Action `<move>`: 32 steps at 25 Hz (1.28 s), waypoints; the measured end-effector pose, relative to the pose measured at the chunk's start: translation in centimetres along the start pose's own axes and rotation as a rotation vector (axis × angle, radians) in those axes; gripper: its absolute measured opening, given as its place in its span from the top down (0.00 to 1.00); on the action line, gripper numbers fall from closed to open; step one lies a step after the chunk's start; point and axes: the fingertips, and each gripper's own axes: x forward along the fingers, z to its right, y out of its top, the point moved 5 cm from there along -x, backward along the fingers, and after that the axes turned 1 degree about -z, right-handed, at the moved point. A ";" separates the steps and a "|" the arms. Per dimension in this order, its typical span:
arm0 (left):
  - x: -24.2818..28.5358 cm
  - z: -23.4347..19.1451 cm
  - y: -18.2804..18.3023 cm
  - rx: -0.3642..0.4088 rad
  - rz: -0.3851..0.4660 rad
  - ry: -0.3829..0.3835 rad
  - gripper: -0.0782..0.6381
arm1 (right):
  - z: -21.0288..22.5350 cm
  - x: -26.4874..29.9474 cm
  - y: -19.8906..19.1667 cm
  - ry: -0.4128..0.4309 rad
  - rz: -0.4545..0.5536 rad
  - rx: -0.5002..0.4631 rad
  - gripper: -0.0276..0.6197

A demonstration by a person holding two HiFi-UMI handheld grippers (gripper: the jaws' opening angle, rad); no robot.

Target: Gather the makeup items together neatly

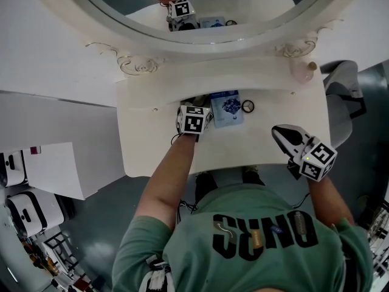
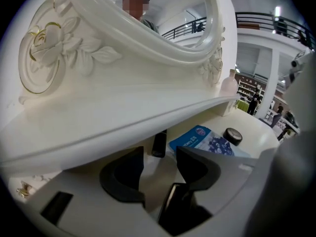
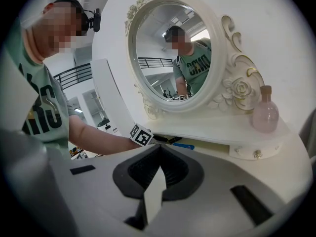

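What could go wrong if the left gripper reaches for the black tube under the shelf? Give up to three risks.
1. The left gripper, jaws open, points at the black tube lying under the overhanging shelf; it may bump the shelf's edge.
2. The blue packet lies close beside the tube, so one jaw might snag or push it.
3. A nudge could roll the tube further back.

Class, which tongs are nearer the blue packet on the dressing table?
Left. The left tongs are just beside the blue packet; the right tongs hang well off to its right.
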 end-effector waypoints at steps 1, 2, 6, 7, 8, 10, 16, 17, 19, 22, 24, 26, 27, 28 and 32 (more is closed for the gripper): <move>0.2 0.0 0.0 0.000 0.000 0.005 0.61 | 0.0 -0.1 -0.1 -0.001 -0.002 0.001 0.97; 0.2 -0.1 0.1 0.000 -0.001 0.012 0.61 | 0.1 -0.1 -0.1 -0.003 -0.005 0.002 0.97; 0.3 -0.1 0.2 0.012 -0.013 0.042 0.61 | 0.3 -0.3 -0.3 -0.011 -0.012 0.005 0.97; 0.3 -0.2 0.2 0.016 -0.018 0.051 0.62 | 0.3 -0.3 -0.3 -0.013 -0.014 0.006 0.97; 0.3 -0.2 0.2 0.019 -0.024 0.057 0.64 | 0.3 -0.3 -0.3 -0.014 -0.014 0.006 0.97; 0.4 -0.2 0.1 0.026 -0.033 0.061 0.65 | 0.4 -0.4 -0.4 -0.017 -0.016 0.005 0.97; 0.6 0.7 0.1 0.117 -0.040 0.032 0.77 | 0.5 -0.7 -0.7 -0.030 -0.023 0.008 0.97; 0.6 0.7 0.1 0.124 -0.040 0.030 0.77 | 0.5 -0.8 -0.7 -0.032 -0.024 0.008 0.97; 0.5 0.6 0.1 0.129 -0.038 0.024 0.77 | 0.5 -0.9 -0.8 -0.036 -0.026 0.007 0.97; 0.4 0.7 0.1 0.131 -0.039 0.008 0.77 | 0.4 -1.1 -0.9 -0.041 -0.026 0.007 0.97; 0.2 0.7 -0.1 0.122 -0.042 -0.005 0.77 | 0.2 -1.1 -0.8 -0.041 -0.025 0.007 0.97; -0.3 0.7 -0.4 0.110 -0.048 -0.016 0.77 | 0.1 -1.1 -0.7 -0.038 -0.025 0.005 0.97; -0.6 0.7 -0.6 0.104 -0.051 -0.022 0.77 | 0.0 -1.0 -0.7 -0.035 -0.024 0.003 0.97; -1.1 0.8 -0.8 0.100 -0.053 -0.027 0.77 | -0.1 -1.0 -0.7 -0.029 -0.024 -0.001 0.97; -3.4 1.3 -1.8 0.090 -0.049 -0.045 0.77 | -0.9 -0.5 -0.6 -0.005 -0.027 -0.014 0.97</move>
